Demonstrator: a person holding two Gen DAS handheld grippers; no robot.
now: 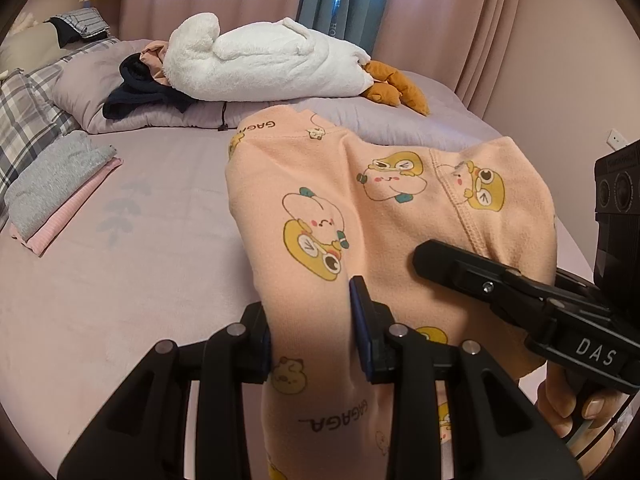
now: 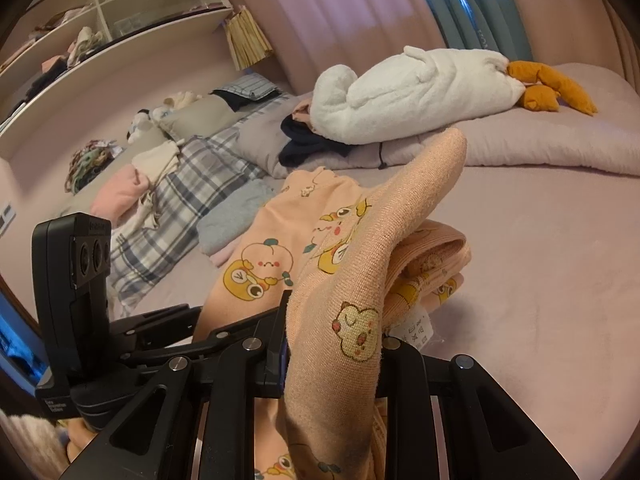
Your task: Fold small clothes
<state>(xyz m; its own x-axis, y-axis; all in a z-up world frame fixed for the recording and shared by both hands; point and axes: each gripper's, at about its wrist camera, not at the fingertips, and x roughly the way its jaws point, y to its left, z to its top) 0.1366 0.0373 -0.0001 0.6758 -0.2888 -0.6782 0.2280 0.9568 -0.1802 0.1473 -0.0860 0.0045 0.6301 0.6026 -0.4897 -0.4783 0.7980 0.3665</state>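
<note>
A small peach garment (image 1: 360, 208) printed with yellow cartoon animals is held up over the pink bed (image 1: 120, 280). My left gripper (image 1: 310, 344) is shut on a fold of it. My right gripper (image 2: 332, 344) is shut on another part of the same garment (image 2: 352, 272), which drapes up and over its fingers. The right gripper also shows at the right of the left wrist view (image 1: 500, 284), touching the cloth. The left gripper's body shows at the left of the right wrist view (image 2: 80, 280). A white care label (image 2: 416, 328) hangs from the bunched folds.
A stack of folded grey and pink clothes (image 1: 60, 192) lies at the bed's left. A white plush goose (image 1: 264, 64) and dark clothes (image 1: 136, 92) lie on the pillows behind. A plaid blanket (image 2: 188, 200) and shelves (image 2: 100, 20) are to the left.
</note>
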